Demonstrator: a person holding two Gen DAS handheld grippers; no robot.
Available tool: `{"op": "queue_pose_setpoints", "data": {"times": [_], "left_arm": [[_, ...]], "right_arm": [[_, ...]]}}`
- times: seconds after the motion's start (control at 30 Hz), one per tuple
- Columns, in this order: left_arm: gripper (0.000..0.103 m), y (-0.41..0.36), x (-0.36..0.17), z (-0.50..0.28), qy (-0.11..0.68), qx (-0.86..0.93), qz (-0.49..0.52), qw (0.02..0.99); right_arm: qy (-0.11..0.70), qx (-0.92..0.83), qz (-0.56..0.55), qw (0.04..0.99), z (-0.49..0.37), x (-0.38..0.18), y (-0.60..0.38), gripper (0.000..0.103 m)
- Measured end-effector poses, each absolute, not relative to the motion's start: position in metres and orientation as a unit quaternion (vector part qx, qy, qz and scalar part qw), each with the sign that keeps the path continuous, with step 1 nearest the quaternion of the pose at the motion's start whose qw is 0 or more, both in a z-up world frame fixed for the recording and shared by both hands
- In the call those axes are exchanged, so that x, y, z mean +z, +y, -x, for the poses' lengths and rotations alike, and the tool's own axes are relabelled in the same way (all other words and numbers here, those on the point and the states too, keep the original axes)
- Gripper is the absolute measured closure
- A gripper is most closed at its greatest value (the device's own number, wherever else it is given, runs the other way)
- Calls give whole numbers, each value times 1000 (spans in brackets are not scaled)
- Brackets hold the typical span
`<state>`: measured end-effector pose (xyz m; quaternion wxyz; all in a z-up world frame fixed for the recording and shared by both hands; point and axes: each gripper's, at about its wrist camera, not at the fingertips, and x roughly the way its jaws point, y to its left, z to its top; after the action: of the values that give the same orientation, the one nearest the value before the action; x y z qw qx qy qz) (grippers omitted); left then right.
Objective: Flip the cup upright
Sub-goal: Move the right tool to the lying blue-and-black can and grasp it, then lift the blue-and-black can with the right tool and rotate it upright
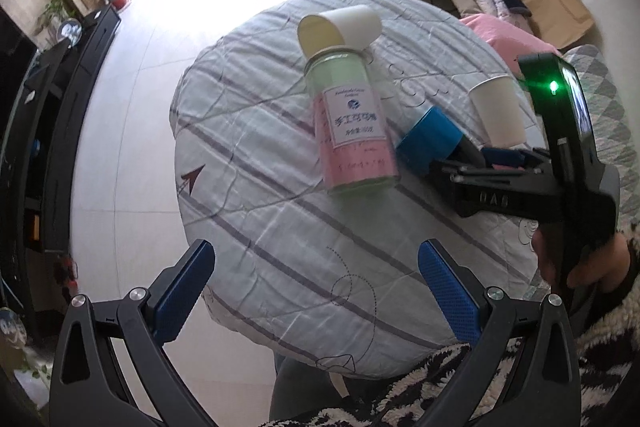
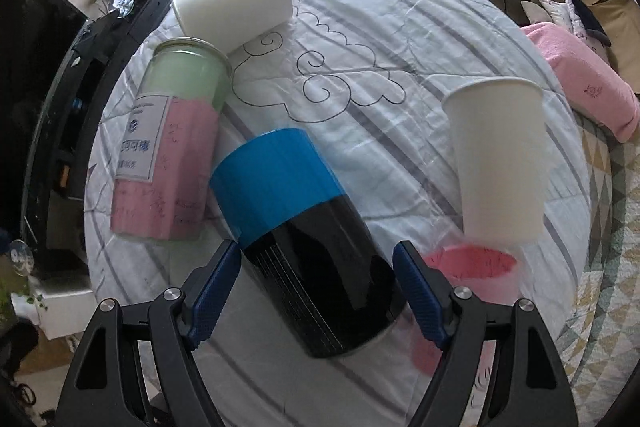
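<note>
A black cup with a blue band (image 2: 308, 227) lies on its side on the round table's white striped cloth (image 2: 360, 75). My right gripper (image 2: 316, 291) is open, its blue fingers (image 2: 212, 295) on either side of the cup's black end; I cannot tell if they touch it. In the left wrist view the cup (image 1: 428, 139) and the right gripper (image 1: 476, 163) sit right of centre. My left gripper (image 1: 316, 291) is open and empty, over the table's near edge.
A green and pink labelled jar (image 2: 172, 147) lies to the cup's left, with a white cup (image 2: 236, 11) on its side beyond it. A white paper cup (image 2: 500, 163) stands upright on the right above a pink cup (image 2: 468, 279). Floor surrounds the table.
</note>
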<state>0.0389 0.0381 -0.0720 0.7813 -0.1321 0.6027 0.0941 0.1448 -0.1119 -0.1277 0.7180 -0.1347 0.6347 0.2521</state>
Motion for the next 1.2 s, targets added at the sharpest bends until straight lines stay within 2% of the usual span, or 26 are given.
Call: {"op": "queue_pose_setpoints", "data": {"times": [0.37,0.73,1.2], "left_arm": [[0,57,-77,-19,606,133,155,769],[0,59,-64,-9,600,109,131,782],[0,47,-53,10,600,15,61,797]], "right_arm": [[649,259,136,702,-153,-142,-91,25],[670,199,22,714,-149,-129,-125,26],[666,126,-86,730,-73,-115,-151,28]]}}
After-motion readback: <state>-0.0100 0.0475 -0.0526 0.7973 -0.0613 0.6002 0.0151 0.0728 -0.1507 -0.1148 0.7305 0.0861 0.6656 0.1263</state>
